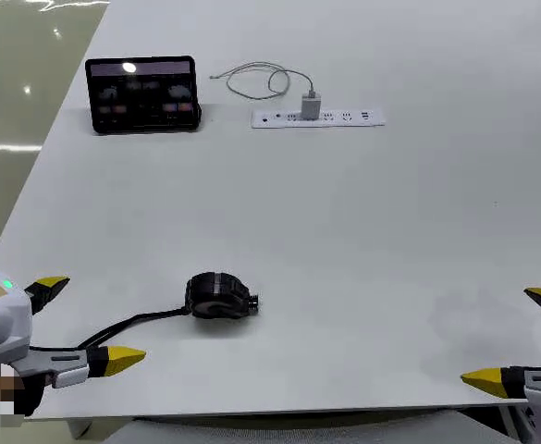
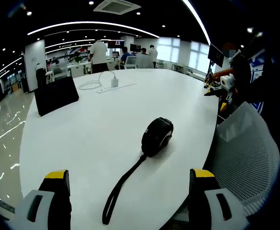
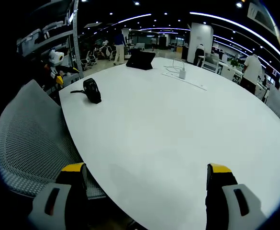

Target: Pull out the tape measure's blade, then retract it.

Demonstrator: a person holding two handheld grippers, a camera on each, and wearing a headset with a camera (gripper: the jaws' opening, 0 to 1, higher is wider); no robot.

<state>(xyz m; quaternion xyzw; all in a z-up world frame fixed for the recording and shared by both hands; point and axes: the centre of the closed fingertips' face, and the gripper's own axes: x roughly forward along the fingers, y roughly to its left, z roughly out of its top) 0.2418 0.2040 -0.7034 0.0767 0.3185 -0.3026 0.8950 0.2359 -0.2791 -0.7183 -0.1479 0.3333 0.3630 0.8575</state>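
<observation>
The left claw (image 1: pixel 99 317) (image 2: pixel 130 175) gapes wide, holding nothing. The tape (image 1: pixel 217 296) (image 2: pixel 157 135) lies on the table (image 1: pixel 344 231) just ahead of it, with its strap (image 1: pixel 131 326) trailing back between the jaws. The right claw (image 1: pixel 497 335) (image 3: pixel 146 168), also spread, sits well apart from the tape.

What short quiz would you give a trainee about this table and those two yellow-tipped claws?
1. True or false: the tape measure has its blade pulled far out across the table.
2. Fill in: the left gripper and the right gripper both hold their jaws ____.
3. Which is nearer the tape measure? A. left gripper B. right gripper

Key: 1. False; no blade is out. 2. Open, gripping nothing. 3. A.
</observation>
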